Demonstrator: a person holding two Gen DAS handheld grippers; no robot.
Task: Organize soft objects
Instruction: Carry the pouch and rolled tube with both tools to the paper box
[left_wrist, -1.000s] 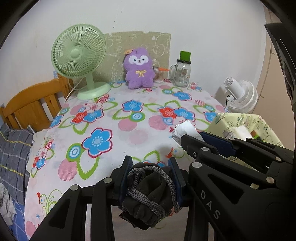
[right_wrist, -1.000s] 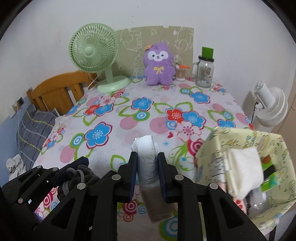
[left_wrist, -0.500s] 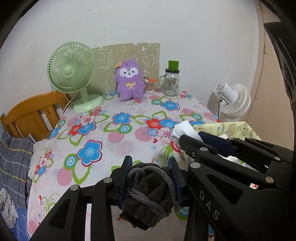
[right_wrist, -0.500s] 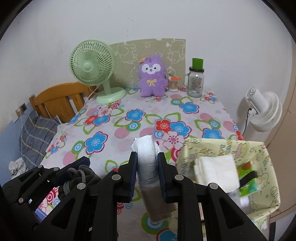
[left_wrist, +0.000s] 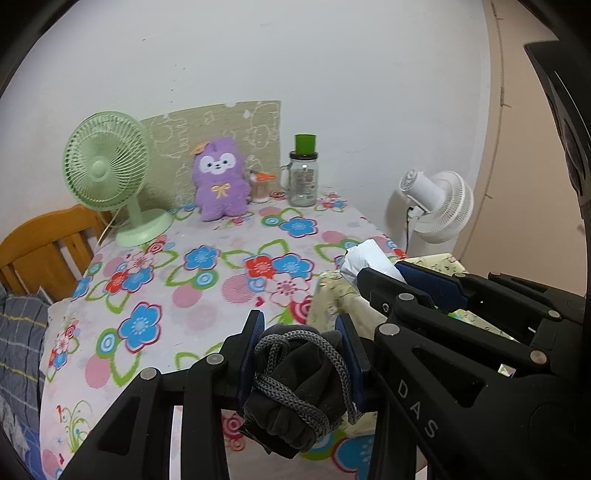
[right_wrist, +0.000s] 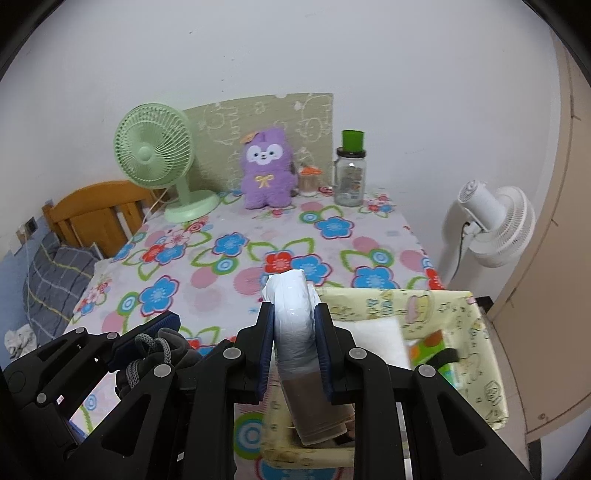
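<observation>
My left gripper (left_wrist: 299, 325) is shut on a dark grey fabric bundle (left_wrist: 299, 391) wrapped in grey cord, held above the near edge of the flowered table (left_wrist: 207, 288). My right gripper (right_wrist: 294, 314) is shut on a white and brown wrapped roll (right_wrist: 295, 332). The roll hangs over the left rim of a yellow patterned fabric basket (right_wrist: 480, 354). In the left wrist view the roll (left_wrist: 365, 260) and the basket (left_wrist: 332, 299) show at the right. The bundle (right_wrist: 155, 350) shows at lower left in the right wrist view. A purple plush toy (left_wrist: 219, 179) stands at the back of the table.
A green desk fan (left_wrist: 107, 166) stands at the back left, a glass jar with a green lid (left_wrist: 303, 173) beside the plush. A white floor fan (right_wrist: 495, 225) stands off the table's right side. A wooden chair (left_wrist: 40, 247) and a grey plaid cushion (right_wrist: 51, 273) are at the left. White folded cloth (right_wrist: 376, 339) lies in the basket.
Both grippers have pulled back from the table and risen, each keeping its hold. The table and plush look farther off, and more of the basket shows under the right gripper.
</observation>
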